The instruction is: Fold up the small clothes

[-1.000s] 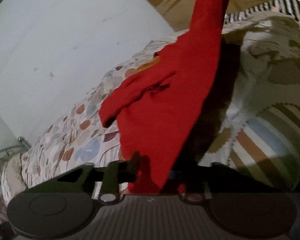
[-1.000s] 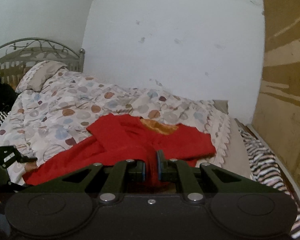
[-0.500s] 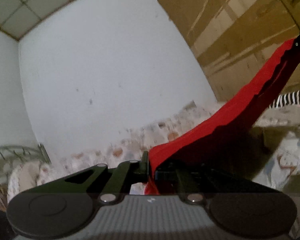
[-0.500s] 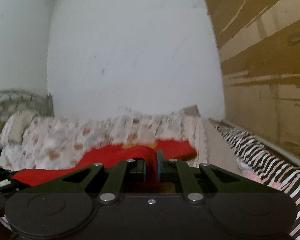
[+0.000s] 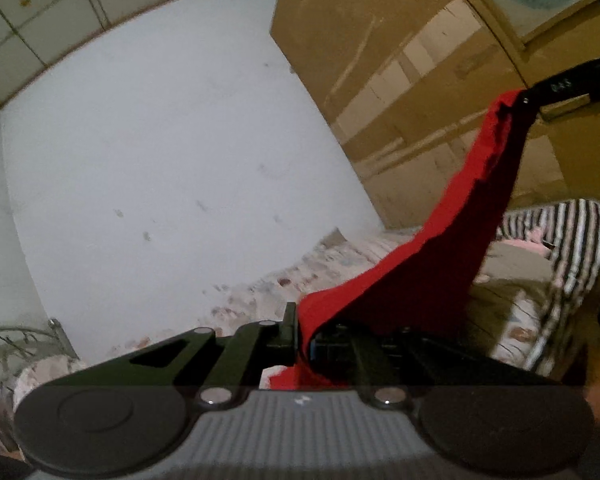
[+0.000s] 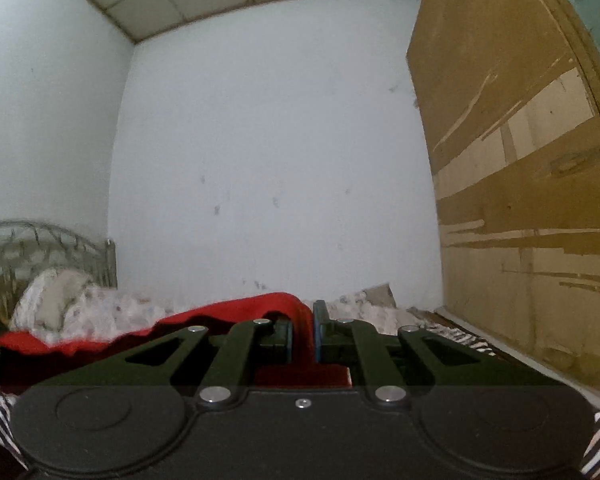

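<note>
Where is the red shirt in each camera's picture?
Left wrist: red shirt runs from the left gripper up to the right gripper.
Right wrist: from its gripper at bottom centre, it trails left.
Shared landmark: brown cardboard, right of the white wall.

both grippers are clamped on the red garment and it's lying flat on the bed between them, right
Not flat. Both the left gripper and right gripper are shut on the red garment, but the left wrist view shows it lifted, stretched up between them above the bed.

Garment (image 5: 440,248) between claws, above bed (image 5: 532,280).
</note>
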Demonstrator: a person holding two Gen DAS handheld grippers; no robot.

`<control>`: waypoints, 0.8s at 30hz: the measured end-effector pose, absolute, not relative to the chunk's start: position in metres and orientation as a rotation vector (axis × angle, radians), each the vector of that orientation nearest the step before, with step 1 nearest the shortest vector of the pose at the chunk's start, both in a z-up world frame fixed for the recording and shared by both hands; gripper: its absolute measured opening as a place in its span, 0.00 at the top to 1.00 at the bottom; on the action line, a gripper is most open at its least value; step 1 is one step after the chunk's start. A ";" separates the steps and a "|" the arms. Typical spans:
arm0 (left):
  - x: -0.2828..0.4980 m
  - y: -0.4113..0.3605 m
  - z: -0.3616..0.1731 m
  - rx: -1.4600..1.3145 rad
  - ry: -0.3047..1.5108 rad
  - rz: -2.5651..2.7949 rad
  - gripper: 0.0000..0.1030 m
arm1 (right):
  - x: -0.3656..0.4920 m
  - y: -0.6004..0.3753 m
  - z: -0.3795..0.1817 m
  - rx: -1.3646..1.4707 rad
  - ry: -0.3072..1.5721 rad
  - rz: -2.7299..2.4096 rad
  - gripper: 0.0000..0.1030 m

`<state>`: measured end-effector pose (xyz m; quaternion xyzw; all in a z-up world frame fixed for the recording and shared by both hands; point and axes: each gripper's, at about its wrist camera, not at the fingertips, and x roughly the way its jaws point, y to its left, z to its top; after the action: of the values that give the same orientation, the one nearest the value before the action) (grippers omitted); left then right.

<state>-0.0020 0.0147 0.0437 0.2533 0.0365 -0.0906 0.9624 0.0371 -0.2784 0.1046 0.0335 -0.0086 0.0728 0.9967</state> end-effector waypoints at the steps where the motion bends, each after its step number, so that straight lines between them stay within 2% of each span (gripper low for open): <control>1: -0.003 0.016 0.042 0.512 0.092 -0.189 0.96 | 0.035 -0.279 0.103 0.091 -0.016 0.136 0.91; 10: -0.010 0.014 0.005 0.608 0.288 -0.294 0.96 | 0.024 -0.291 0.073 0.253 0.103 0.065 0.91; 17: -0.019 0.015 -0.026 0.551 0.428 -0.349 0.96 | 0.011 -0.274 0.057 0.200 0.171 0.060 0.91; 24: -0.019 0.015 -0.061 0.567 0.526 -0.348 0.95 | 0.010 -0.261 0.057 0.154 0.163 0.093 0.91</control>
<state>-0.0186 0.0155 -0.0608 0.2750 0.2552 -0.1690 0.9114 0.0097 -0.2612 0.0574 0.0770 0.0814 0.0462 0.9926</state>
